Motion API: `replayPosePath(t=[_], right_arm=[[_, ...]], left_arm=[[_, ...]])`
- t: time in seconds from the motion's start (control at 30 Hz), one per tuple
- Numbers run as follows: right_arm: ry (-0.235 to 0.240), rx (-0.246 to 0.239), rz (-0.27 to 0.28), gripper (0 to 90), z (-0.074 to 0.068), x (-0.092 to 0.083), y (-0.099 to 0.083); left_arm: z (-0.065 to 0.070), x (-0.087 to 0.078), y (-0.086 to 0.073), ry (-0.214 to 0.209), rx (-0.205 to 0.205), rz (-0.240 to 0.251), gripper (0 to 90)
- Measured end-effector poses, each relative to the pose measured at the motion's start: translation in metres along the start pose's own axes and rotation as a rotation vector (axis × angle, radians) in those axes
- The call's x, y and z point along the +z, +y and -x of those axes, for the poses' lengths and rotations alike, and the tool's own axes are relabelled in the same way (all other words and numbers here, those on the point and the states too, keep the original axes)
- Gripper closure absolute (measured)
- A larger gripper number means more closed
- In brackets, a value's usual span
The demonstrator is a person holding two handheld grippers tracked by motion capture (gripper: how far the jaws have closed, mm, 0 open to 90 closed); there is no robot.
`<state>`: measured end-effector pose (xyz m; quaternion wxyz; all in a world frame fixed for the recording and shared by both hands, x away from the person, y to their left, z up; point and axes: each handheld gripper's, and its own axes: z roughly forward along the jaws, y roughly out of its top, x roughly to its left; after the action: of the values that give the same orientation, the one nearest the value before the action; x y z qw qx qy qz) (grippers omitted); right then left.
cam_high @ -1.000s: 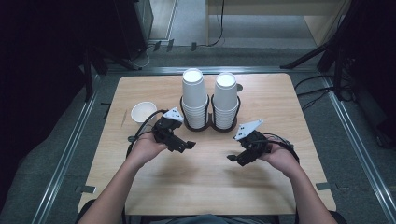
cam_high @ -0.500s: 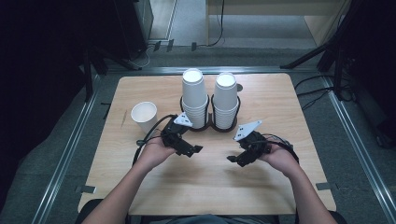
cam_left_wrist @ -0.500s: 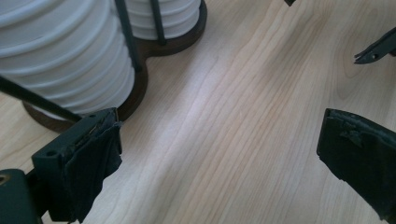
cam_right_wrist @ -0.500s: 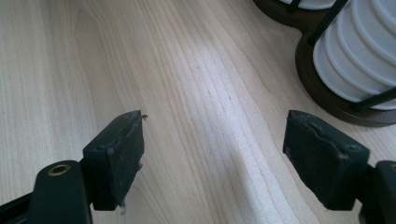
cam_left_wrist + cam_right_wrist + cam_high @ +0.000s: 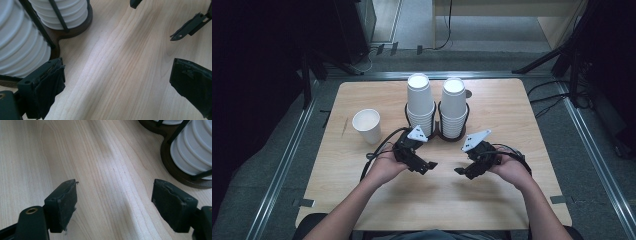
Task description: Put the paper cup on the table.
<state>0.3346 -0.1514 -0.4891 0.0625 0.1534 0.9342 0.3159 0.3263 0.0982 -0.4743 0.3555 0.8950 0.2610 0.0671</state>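
Two tall stacks of upturned white paper cups [image 5: 420, 102] [image 5: 453, 106] stand in a dark wire holder [image 5: 438, 131] at the table's middle back. A single white cup [image 5: 367, 125] stands upright to their left. My left gripper [image 5: 428, 167] is held low in front of the holder, open and empty, its jaws pointing right. My right gripper [image 5: 462, 173] faces it from the right, open with nothing between its fingers [image 5: 62, 202]. In the left gripper view the cup stacks [image 5: 22, 42] sit at the upper left and the other gripper's jaw tips [image 5: 187, 25] at the upper right.
The light wooden table [image 5: 362, 200] has bare room in front of both hands and along its right side. Metal rails run along the table's left and right. Cables and stand legs lie on the floor behind.
My left hand has moved right and a little down, away from the single cup, to in front of the left stack. The right hand has kept still.
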Motion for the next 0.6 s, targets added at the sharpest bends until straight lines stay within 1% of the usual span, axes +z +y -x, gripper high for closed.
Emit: replayPosePath(t=[0.1, 0.27, 0.33, 0.6], right_arm=[[0.003, -0.005, -0.001, 20.7, -0.0005, 0.0006, 0.0002], [0.008, -0.006, -0.004, 20.7, -0.0009, 0.0011, 0.0003], [0.008, -0.006, -0.004, 20.7, -0.0008, 0.0011, 0.0003], [0.005, -0.008, -0.005, 20.7, -0.0008, 0.0010, 0.0002]], left_arm=[[0.0016, 0.0007, 0.0007, -0.005, 0.003, 0.003, 0.2], [0.0025, 0.0005, 0.0010, -0.021, -0.011, 0.017, 0.2], [0.0028, 0.0004, 0.0011, -0.015, -0.007, 0.017, 0.2], [-0.0014, -0.0010, -0.0008, -0.009, -0.014, 0.010, 0.2]])
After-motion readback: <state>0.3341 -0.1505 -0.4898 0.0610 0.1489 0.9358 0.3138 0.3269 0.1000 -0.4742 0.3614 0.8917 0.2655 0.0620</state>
